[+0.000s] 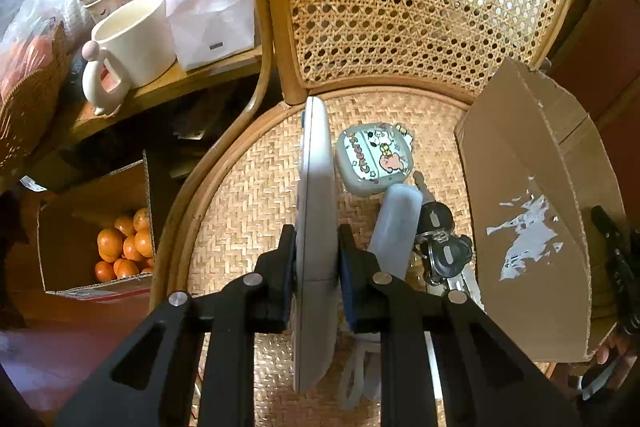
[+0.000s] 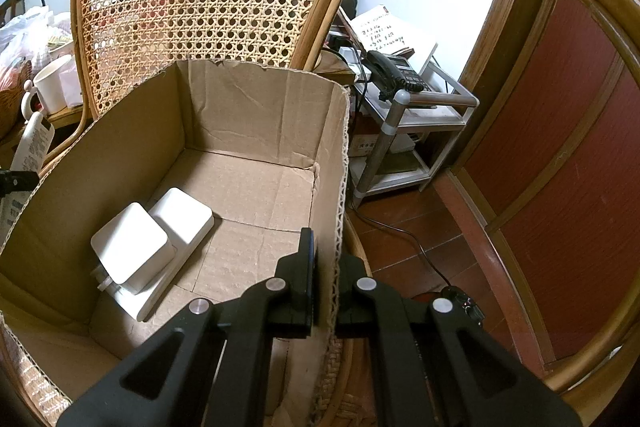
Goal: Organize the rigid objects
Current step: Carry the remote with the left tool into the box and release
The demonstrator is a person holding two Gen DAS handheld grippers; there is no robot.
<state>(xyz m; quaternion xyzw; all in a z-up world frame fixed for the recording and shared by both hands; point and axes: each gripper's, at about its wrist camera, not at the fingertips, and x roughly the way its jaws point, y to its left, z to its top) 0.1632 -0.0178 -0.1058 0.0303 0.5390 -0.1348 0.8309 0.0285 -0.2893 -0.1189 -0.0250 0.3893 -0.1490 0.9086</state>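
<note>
Gripping the white remote (image 1: 316,187) edgewise at frame centre, the left gripper (image 1: 316,259) holds a light, stiff, slippery casing; the right gripper (image 2: 325,267) pinches the cardboard box (image 2: 248,107) wall.

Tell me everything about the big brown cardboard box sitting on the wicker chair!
The brown cardboard box is open at the top, its rim rough and torn so the wavy corrugated layers show. It stands upright on the woven chair seat, in front of the cane backrest. One outer wall has white scraps of torn-off label. Inside, on its creased floor, lie two white rounded blocks, one leaning on the other. The right gripper is shut on its side wall, one finger inside and one outside.
</note>
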